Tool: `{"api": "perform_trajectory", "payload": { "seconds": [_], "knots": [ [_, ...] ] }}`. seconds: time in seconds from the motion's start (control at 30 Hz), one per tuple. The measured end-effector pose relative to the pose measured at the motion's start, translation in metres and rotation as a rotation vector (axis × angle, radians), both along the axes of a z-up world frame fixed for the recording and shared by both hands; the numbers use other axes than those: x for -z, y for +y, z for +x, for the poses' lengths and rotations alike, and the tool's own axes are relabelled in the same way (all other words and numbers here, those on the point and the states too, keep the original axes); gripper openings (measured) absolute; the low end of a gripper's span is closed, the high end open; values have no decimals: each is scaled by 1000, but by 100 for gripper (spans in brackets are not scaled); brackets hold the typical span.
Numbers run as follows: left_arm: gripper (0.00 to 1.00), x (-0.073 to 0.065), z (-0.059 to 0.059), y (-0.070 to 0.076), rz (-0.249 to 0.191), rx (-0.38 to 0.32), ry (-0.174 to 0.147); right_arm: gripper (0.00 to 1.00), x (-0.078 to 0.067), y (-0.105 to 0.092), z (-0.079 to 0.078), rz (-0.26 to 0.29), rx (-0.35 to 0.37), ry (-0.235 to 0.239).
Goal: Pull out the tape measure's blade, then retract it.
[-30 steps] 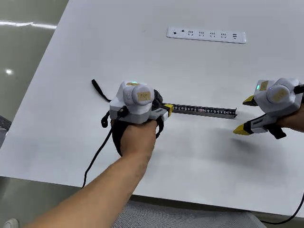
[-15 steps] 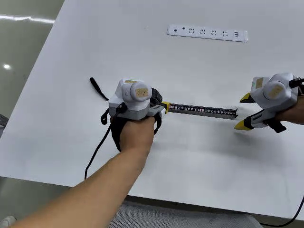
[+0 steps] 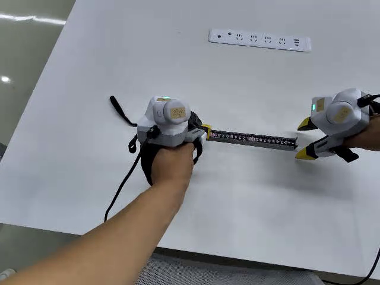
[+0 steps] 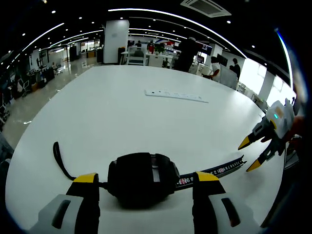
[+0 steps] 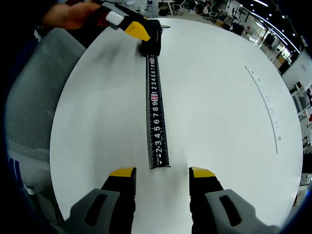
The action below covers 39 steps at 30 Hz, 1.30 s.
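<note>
The right gripper (image 5: 162, 171), jaws apart, has edged left to the extended blade (image 5: 157, 117)'s tip, suggesting retraction comes next, while the left gripper (image 4: 147, 177) loosely straddles the case (image 5: 151, 44).

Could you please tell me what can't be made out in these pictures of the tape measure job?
Head view: the tape measure's case is mostly hidden under the left gripper and the hand.
Left gripper view: whether the jaws press the case; their own bodies cover the contact.
Head view: the blade numerals are too small to read.
Right gripper view: the hook at the blade's end is too blurred.
</note>
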<state>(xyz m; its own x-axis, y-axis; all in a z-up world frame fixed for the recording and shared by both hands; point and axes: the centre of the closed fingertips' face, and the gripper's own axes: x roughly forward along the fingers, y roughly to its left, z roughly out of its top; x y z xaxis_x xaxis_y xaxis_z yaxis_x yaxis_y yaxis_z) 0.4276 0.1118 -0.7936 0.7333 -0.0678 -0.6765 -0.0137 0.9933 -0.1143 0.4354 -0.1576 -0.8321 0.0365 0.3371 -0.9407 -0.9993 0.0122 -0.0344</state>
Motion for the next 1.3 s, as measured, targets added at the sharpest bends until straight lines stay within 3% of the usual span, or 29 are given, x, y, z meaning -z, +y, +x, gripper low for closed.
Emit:
{"api": "perform_trajectory", "payload": {
  "seconds": [0.73, 1.3],
  "knots": [
    [67, 5, 7, 2, -23, -17, 3, 19, 5, 9, -2, 2, -98, 24],
    [62, 10, 7, 2, -46, -31, 6, 13, 8, 8, -4, -8, -115, 33]
  ]
}}
